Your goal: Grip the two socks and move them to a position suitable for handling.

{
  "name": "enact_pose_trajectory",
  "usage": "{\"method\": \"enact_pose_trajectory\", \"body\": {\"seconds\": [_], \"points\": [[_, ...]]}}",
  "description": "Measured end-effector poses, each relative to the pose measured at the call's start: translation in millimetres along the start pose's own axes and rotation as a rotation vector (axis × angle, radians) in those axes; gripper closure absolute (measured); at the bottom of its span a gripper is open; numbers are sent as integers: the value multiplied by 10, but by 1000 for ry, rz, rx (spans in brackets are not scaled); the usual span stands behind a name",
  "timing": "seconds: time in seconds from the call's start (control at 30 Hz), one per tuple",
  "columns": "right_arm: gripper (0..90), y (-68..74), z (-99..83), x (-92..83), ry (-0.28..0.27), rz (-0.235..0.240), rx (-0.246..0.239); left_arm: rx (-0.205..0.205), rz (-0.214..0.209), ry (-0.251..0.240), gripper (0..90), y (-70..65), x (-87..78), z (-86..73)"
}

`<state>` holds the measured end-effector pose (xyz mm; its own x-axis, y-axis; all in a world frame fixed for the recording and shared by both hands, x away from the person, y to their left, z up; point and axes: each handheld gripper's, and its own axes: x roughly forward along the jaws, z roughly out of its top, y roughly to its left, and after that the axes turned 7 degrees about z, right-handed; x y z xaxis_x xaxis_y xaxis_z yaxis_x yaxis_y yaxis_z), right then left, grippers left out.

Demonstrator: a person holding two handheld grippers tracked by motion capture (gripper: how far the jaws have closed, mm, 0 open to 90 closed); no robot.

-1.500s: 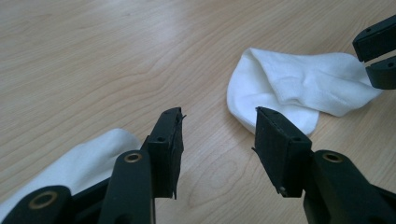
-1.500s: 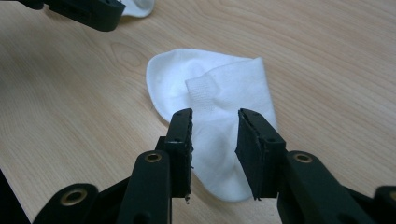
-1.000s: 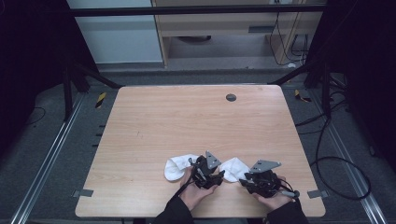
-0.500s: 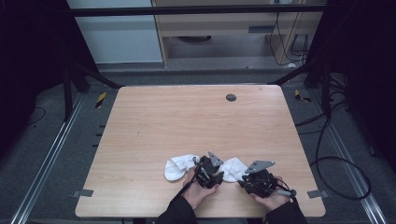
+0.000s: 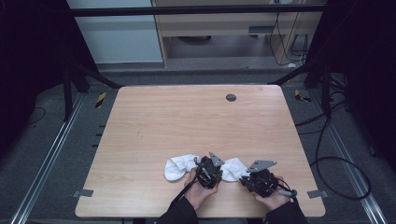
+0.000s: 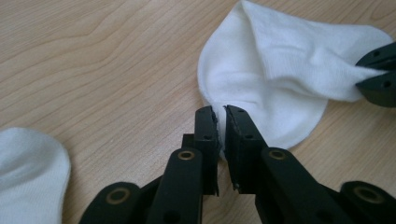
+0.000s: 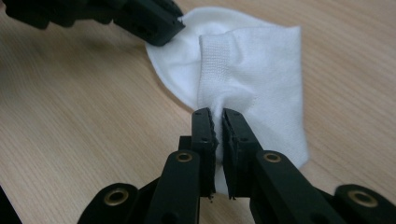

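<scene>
Two white socks lie near the table's front edge. The left sock [image 5: 179, 166] [image 6: 28, 172] lies loose and untouched. Both grippers hold the right sock [image 5: 233, 167] [image 6: 280, 70] [image 7: 252, 65]. My left gripper [image 5: 219, 172] [image 6: 222, 116] is shut on that sock's rounded edge. My right gripper [image 5: 243, 179] [image 7: 218, 119] is shut on a fold near its ribbed cuff. In the left gripper view the right gripper [image 6: 380, 74] pinches the sock at the far right. In the right gripper view the left gripper [image 7: 161, 28] grips the sock's far edge.
The light wooden table [image 5: 196, 121] has a dark round hole cover [image 5: 230, 97] near its far edge. Cables [image 5: 327, 140] trail on the floor to the right. Dark frame posts stand at both far corners.
The left gripper has edged slightly right and the right gripper slightly left, so the held sock is a little more bunched between them. The left sock has not moved.
</scene>
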<state>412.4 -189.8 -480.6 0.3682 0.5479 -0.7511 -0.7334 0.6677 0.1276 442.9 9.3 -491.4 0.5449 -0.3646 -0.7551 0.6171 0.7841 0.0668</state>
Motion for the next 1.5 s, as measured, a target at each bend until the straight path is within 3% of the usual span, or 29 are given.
{"method": "enact_pose_trajectory", "body": {"seconds": [0.17, 0.2, 0.23, 0.27, 0.37, 0.47, 0.6, 0.83, 0.9, 0.97, 1.17, 1.27, 1.43, 1.5], "points": [[842, -56, 5, -131, -117, -24, 40, 4, 3, -1, 874, -13, 0, 0], [842, -56, 5, -131, -117, -24, 40, 5, 4, -1, 874, -13, 0, 0], [841, -93, -3, -173, -159, -42, 56, 6, 5, -2, 878, -14, 0, 0], [841, -93, -3, -173, -159, -42, 56, 7, 4, -3, 878, -14, 0, -1], [840, -185, -28, -249, -231, -86, 108, 9, 6, -4, 880, -16, 0, -3], [839, -242, -45, -276, -247, -109, 140, 10, 6, -4, 881, -17, -1, -3], [830, -347, -97, -291, -247, -156, 191, 12, 8, -4, 881, -18, -1, -3], [784, -431, -166, -303, -194, -234, 257, 22, 14, -9, 881, -24, 1, -3], [777, -442, -172, -302, -190, -240, 260, 23, 14, -9, 881, -25, 1, -3], [749, -468, -186, -289, -175, -286, 250, 23, 13, -10, 881, -26, 2, -3], [716, -511, -199, -304, -178, -350, 230, 23, 16, -15, 880, -30, 5, -5], [711, -518, -198, -324, -191, -356, 226, 25, 18, -18, 876, -25, 6, -6], [696, -475, -155, -379, -238, -332, 208, 14, -9, -49, 752, 21, -32, -12], [688, -457, -123, -398, -243, -316, 198, 30, -13, -80, 710, 57, -136, -3]]}}
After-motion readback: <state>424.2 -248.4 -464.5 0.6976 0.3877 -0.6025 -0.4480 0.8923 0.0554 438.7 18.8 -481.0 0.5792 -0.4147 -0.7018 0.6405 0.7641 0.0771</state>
